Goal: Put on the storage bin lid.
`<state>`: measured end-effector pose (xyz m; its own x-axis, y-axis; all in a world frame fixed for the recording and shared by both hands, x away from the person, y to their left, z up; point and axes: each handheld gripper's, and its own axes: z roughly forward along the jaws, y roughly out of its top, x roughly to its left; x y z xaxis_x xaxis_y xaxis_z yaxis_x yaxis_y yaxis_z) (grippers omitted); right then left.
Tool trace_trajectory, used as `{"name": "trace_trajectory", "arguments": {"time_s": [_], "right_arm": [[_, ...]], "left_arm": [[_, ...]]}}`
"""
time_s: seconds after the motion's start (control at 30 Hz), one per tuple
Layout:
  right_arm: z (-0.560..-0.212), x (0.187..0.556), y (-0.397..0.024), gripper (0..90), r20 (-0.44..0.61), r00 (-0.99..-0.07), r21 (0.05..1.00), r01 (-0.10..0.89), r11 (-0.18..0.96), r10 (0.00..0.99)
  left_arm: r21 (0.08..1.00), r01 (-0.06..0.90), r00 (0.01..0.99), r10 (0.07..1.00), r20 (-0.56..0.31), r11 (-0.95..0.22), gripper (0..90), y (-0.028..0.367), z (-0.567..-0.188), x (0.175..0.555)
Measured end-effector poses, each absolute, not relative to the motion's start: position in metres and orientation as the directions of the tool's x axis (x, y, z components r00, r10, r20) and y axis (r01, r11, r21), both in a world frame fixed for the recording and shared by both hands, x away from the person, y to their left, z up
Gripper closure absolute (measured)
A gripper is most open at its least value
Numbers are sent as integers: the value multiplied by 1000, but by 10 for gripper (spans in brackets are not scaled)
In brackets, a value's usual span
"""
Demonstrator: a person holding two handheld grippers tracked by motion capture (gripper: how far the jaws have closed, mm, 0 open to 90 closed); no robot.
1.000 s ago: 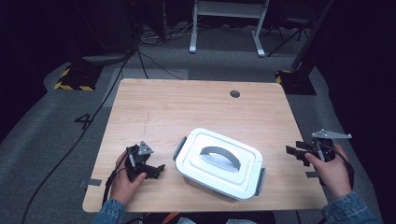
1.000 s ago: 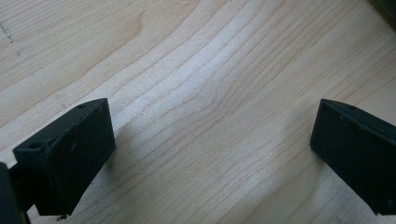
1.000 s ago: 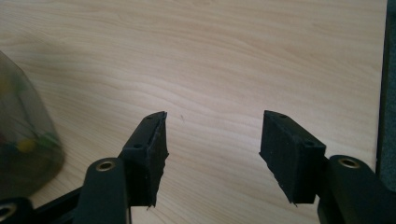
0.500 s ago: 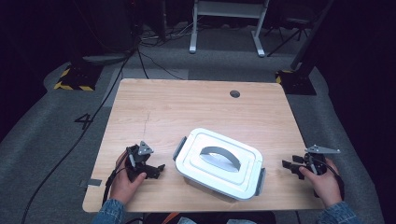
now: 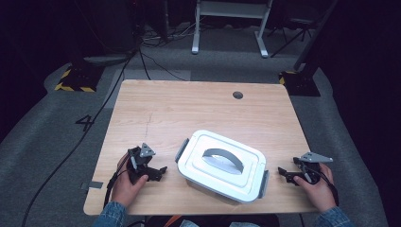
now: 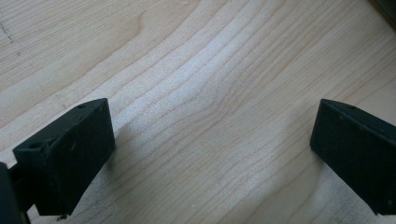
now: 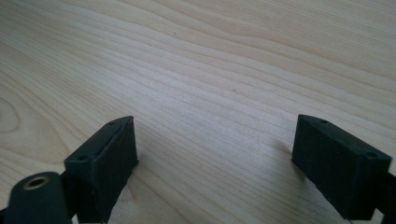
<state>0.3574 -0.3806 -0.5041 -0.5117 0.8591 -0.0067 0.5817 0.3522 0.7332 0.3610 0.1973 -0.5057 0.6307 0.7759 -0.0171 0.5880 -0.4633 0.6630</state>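
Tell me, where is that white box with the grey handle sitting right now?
In the high view, the white lidded box sits near the table's front edge, between the left tool and the right tool.

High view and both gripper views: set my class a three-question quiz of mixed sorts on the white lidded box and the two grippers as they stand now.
1. True or false: the lid sits closed on the white box.
2. Multiple choice. What lies between the jaws of the left gripper?
A. the grey handle
B. bare wooden table
C. a side clasp
3. Fill in: the box lies ______ the left gripper and the right gripper.

Key
1. True. The lid covers the box, with its grey handle lying on top.
2. B. Its jaws stand wide apart over the table.
3. Between. Both grippers stand apart from the box, one at each end.
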Motion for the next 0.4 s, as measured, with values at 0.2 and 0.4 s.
{"name": "trace_trajectory", "arguments": {"time_s": [0.2, 0.4], "right_arm": [[-504, 357, -381, 138, -7, -512, 734, 581, 352, 859], [-504, 358, -380, 101, -9, -488, 730, 594, 339, 873]], "left_arm": [[663, 588, 631, 776, -18, -463, 3, 197, -506, 361], [662, 592, 621, 783, -13, -459, 2, 197, -506, 360]]}}
